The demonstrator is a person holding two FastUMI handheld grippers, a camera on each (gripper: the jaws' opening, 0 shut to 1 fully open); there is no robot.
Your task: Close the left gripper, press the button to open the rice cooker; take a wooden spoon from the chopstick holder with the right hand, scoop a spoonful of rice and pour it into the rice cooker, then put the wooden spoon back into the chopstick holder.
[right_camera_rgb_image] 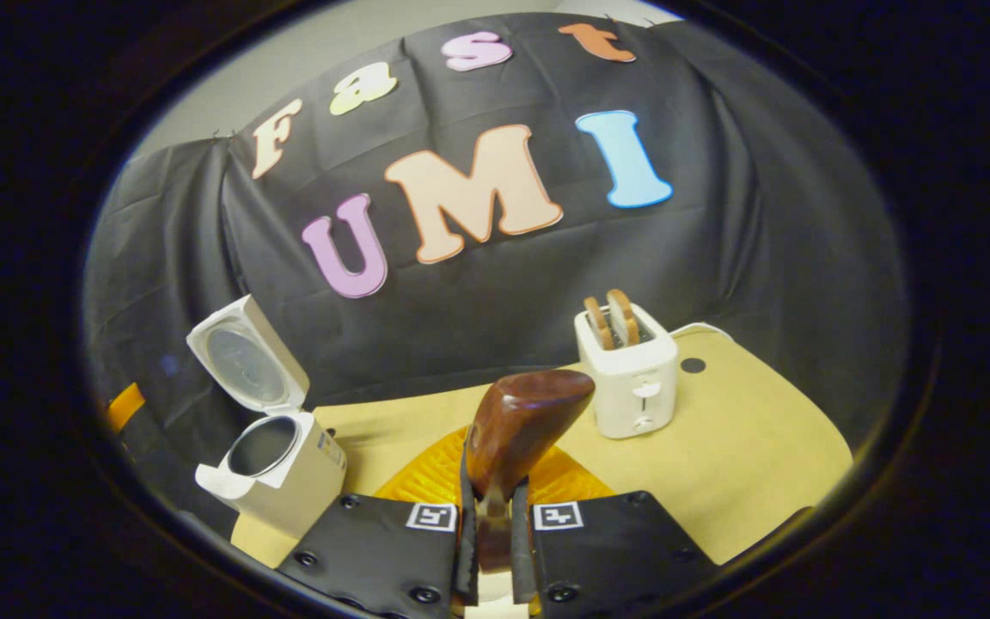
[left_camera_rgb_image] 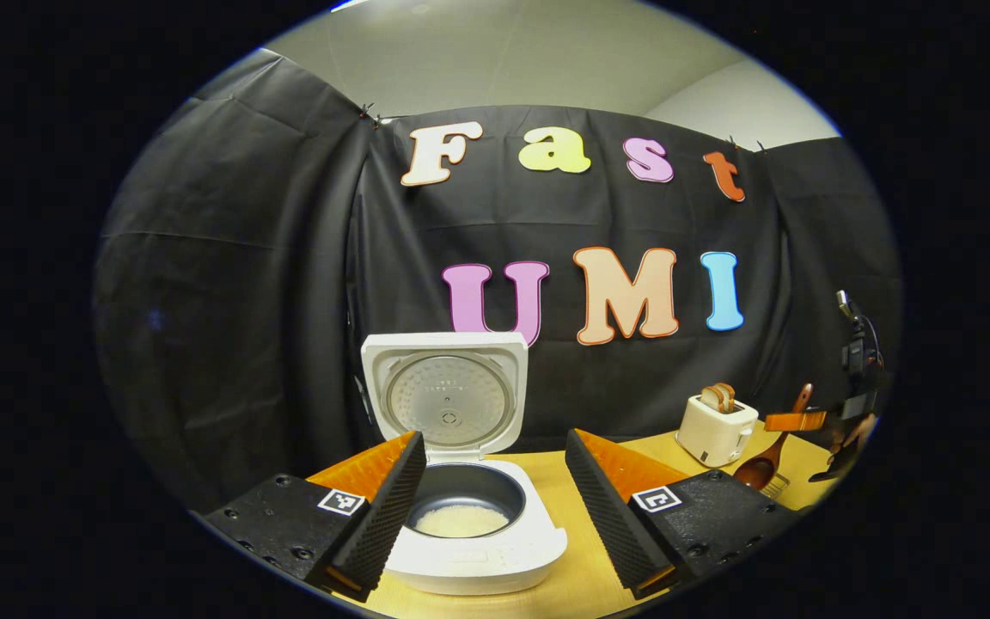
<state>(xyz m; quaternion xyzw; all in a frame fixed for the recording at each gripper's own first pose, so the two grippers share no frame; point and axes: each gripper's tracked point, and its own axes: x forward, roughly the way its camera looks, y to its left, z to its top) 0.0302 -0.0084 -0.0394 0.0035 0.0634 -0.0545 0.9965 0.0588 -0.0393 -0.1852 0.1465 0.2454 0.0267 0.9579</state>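
The white rice cooker (left_camera_rgb_image: 473, 550) stands open in front of me, its lid (left_camera_rgb_image: 445, 397) upright and white rice (left_camera_rgb_image: 461, 520) in the dark pot. My left gripper (left_camera_rgb_image: 495, 443) is open, one finger on each side of the cooker, touching nothing. In the right gripper view, my right gripper (right_camera_rgb_image: 491, 516) is shut on the brown wooden spoon (right_camera_rgb_image: 519, 421), whose handle end sticks up between the fingers. At the far right of the left gripper view, that spoon (left_camera_rgb_image: 760, 468) hangs bowl-down from the right gripper (left_camera_rgb_image: 796, 421), just above a pale slotted holder (left_camera_rgb_image: 775, 488).
A white toaster (left_camera_rgb_image: 714, 430) with two bread slices stands on the tan table (left_camera_rgb_image: 585, 567), right of the cooker. From the right gripper it is the toaster (right_camera_rgb_image: 630, 383) ahead and the open cooker (right_camera_rgb_image: 276, 460) to the left. A hand (left_camera_rgb_image: 856, 434) holds the right gripper.
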